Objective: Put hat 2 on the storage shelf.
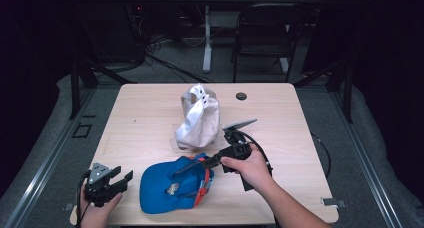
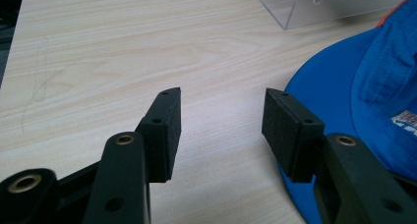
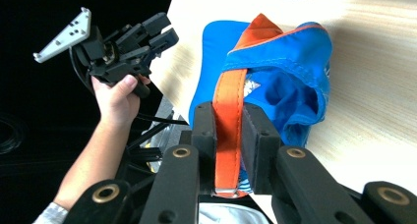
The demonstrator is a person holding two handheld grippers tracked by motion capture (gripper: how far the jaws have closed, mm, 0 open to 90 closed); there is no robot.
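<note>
In the high view, the blue cap (image 1: 167, 188) lies on the table's (image 1: 145, 118) near edge, the right gripper (image 1: 192, 164) at its back; a white cap (image 1: 200, 119) stands behind. In the left gripper view the left gripper (image 2: 221, 126) stands apart (nothing between its jaws), just beside the brim; in the right gripper view the jaws are clamped on the orange strap (image 3: 229, 121).

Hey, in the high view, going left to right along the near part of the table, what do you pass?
Left gripper, jaws open, at the table's near left → blue cap → right gripper, shut on the cap's orange strap → the right hand holding it.
</note>
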